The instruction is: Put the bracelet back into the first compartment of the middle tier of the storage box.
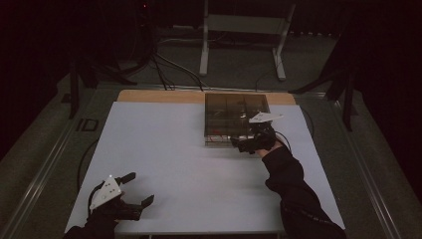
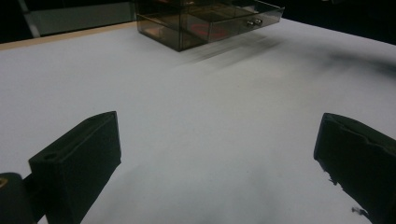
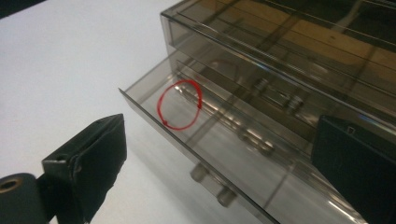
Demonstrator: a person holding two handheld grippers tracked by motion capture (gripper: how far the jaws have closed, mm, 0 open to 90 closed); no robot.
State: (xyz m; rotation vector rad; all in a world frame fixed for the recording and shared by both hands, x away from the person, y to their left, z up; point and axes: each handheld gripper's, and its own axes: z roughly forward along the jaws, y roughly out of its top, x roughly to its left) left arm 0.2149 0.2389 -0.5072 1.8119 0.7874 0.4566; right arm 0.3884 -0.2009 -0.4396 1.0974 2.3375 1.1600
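Tabletop point(image 1: 164, 149) white, wide, mostly bare. Smoky see-through drawer box point(image 1: 236, 117) sits at far side, right of middle. Lower drawer point(image 3: 201, 140) pulled out toward person, so opening looks done. Red ring point(image 3: 181, 105) lies inside drawer, not picked up yet. Right claw point(image 1: 244, 144) just before drawer front, jaws apart, nothing between them. Left claw point(image 1: 134, 191) rests at near left corner, well apart from box, jaws apart, empty. Taking ring or shutting drawer seems left.

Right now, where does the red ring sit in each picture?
High view: red ring, a faint red mark low in the smoky drawer box, front left.
Left gripper view: top centre, inside the pulled-out drawer.
Right gripper view: centre left, on the drawer floor.
Shared landmark: the drawer's metal knobs.
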